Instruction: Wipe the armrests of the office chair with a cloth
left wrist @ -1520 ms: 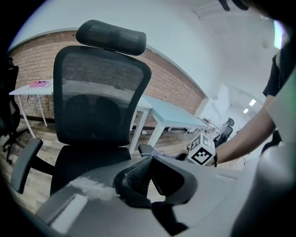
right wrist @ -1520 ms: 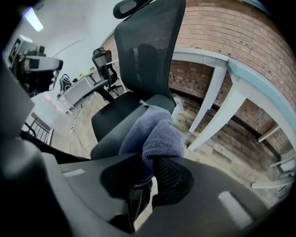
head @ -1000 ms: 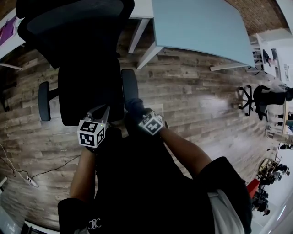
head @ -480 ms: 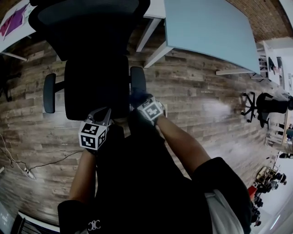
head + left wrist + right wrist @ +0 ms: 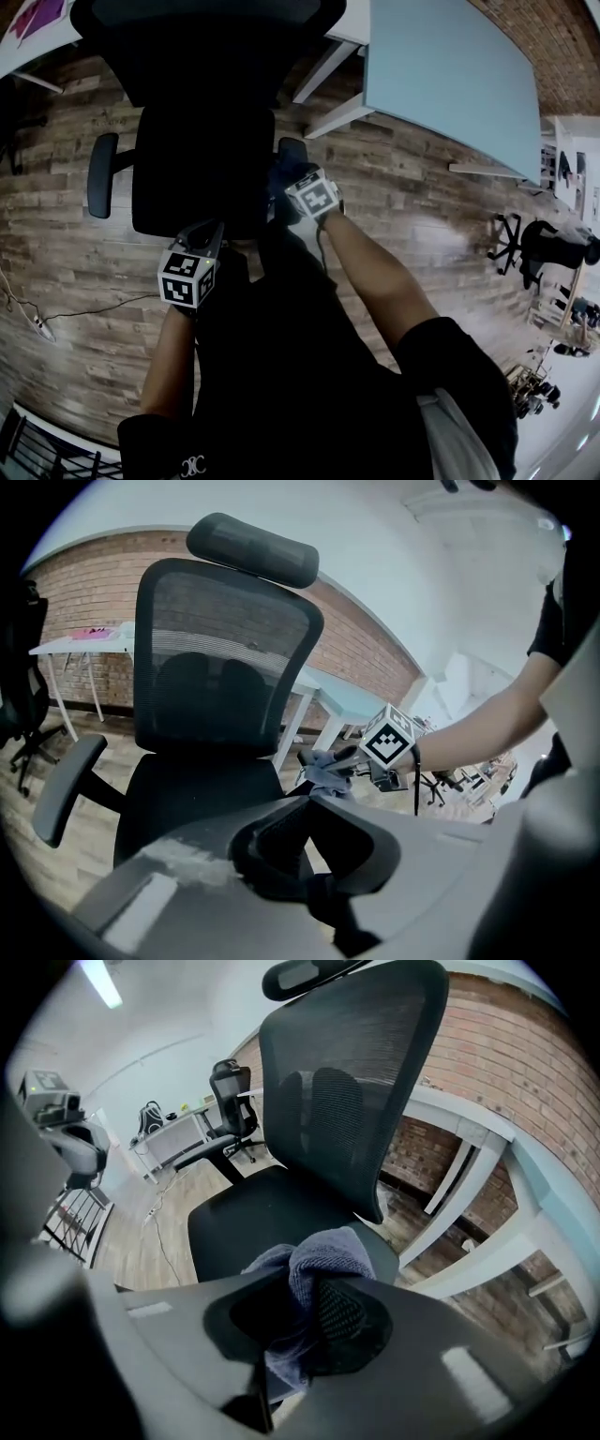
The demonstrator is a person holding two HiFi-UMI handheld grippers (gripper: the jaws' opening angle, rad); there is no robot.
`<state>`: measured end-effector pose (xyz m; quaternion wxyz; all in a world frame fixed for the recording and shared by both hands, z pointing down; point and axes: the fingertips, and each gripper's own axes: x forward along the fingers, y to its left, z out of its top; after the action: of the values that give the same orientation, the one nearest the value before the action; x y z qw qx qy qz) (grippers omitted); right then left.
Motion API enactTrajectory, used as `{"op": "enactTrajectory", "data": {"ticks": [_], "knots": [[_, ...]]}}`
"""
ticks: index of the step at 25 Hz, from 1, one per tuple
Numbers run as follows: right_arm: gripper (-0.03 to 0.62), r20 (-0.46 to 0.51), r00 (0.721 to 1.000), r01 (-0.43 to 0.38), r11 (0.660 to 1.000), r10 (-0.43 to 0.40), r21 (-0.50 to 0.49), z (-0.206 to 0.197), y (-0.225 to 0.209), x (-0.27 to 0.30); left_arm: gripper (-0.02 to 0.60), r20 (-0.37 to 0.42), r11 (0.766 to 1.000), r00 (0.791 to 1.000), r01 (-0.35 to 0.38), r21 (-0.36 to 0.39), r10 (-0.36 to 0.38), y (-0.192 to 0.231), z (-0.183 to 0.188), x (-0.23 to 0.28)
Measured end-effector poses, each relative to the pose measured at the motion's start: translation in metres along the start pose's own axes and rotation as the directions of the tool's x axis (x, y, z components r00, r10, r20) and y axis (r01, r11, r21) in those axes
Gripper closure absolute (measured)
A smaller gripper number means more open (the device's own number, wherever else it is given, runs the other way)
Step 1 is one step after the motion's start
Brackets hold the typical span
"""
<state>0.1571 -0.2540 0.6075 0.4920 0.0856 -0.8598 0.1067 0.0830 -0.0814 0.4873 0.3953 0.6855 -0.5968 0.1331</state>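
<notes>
Chair: the black office chair (image 5: 202, 169) stands at your 12 o'clock, mesh back and headrest on the far side, seat towards you.
Right armrest: it (image 5: 292, 150) sits at 3 o'clock of the seat; its near end is covered by the cloth.
Cloth: the grey-blue cloth (image 5: 319, 1265) is bunched up and lies against that armrest pad, as your left gripper view also shows (image 5: 328, 769).
Right gripper: your right gripper (image 5: 314, 1288) has its fingers clamped on the cloth, which bulges out past the tips.
Left gripper: your left gripper (image 5: 312, 803) hangs at 6 o'clock of the seat, well apart from the cloth; its fingers meet at the tips with nothing between them.
Left armrest: it (image 5: 101, 173) sits at 9 o'clock of the seat, with nothing on it.
Markings: each gripper's cube carries black-and-white square markers (image 5: 314, 197); a small white logo (image 5: 192, 459) on your black top is too small to read.
Surroundings: a light-blue desk surface (image 5: 450, 75) lies at 1 o'clock on the wood-plank floor (image 5: 403, 216); a thin cable (image 5: 84, 309) trails over the floor at 9 o'clock.
</notes>
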Motion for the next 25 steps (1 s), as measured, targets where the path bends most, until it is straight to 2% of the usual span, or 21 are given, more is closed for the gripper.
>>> {"op": "enactTrajectory", "data": {"ticks": [6,9,11,13,14,15,17,18,19,21,22,23,24,25], "knots": [[0.528,-0.037,0.999,-0.003,0.995,-0.001,-0.102,0.027,-0.020,0.009,0.575,0.069,0.995,0.997,-0.037,-0.091,0.043,0.006,0.009,0.010],[0.528,-0.092,0.995,-0.046,0.981,0.029,-0.191,0.041,-0.026,0.019,0.575,0.092,0.992,0.994,-0.046,-0.117,0.056,0.007,0.011,0.018],[0.528,-0.175,0.983,-0.101,0.953,0.052,-0.286,0.049,-0.028,0.026,0.575,0.100,0.991,0.993,-0.050,-0.126,0.062,0.010,0.011,0.021],[0.528,-0.309,0.947,-0.210,0.903,0.092,-0.376,0.047,-0.024,0.029,0.575,0.117,0.986,0.990,-0.060,-0.153,0.078,0.012,0.009,0.025],[0.527,-0.374,0.919,-0.285,0.862,0.122,-0.418,0.046,-0.017,0.030,0.575,0.127,0.983,0.988,-0.067,-0.173,0.089,0.013,0.008,0.025],[0.527,-0.432,0.887,-0.371,0.807,0.161,-0.460,0.045,-0.005,0.032,0.575,0.136,0.978,0.985,-0.074,-0.194,0.101,0.015,0.006,0.024],[0.528,-0.537,0.819,-0.519,0.662,0.202,-0.541,0.046,0.020,0.039,0.575,0.151,0.969,0.980,-0.094,-0.228,0.131,0.022,0.002,0.018],[0.528,-0.595,0.784,-0.571,0.585,0.178,-0.576,0.045,0.026,0.042,0.575,0.157,0.965,0.976,-0.108,-0.240,0.148,0.025,0.000,0.013],[0.528,-0.662,0.744,-0.605,0.518,0.097,-0.604,0.042,0.022,0.040,0.575,0.161,0.961,0.973,-0.122,-0.250,0.165,0.028,-0.001,0.009],[0.528,-0.764,0.627,-0.670,0.396,-0.151,-0.628,0.033,-0.007,0.029,0.575,0.170,0.951,0.966,-0.145,-0.272,0.195,0.032,-0.002,0.003],[0.528,-0.785,0.581,-0.719,0.318,-0.215,-0.619,0.029,-0.012,0.027,0.575,0.173,0.946,0.963,-0.153,-0.285,0.208,0.033,-0.004,0.000],[0.528,-0.801,0.551,-0.767,0.236,-0.233,-0.597,0.026,-0.008,0.031,0.575,0.176,0.941,0.960,-0.160,-0.300,0.220,0.034,-0.006,-0.004],[0.528,-0.820,0.521,-0.809,0.169,-0.238,-0.563,0.023,-0.002,0.034,0.575,0.177,0.936,0.957,-0.166,-0.311,0.229,0.034,-0.009,-0.007],[0.529,-0.839,0.483,-0.843,0.127,-0.250,-0.523,0.020,0.002,0.034,0.575,0.177,0.932,0.955,-0.172,-0.320,0.237,0.035,-0.012,-0.011]]}}
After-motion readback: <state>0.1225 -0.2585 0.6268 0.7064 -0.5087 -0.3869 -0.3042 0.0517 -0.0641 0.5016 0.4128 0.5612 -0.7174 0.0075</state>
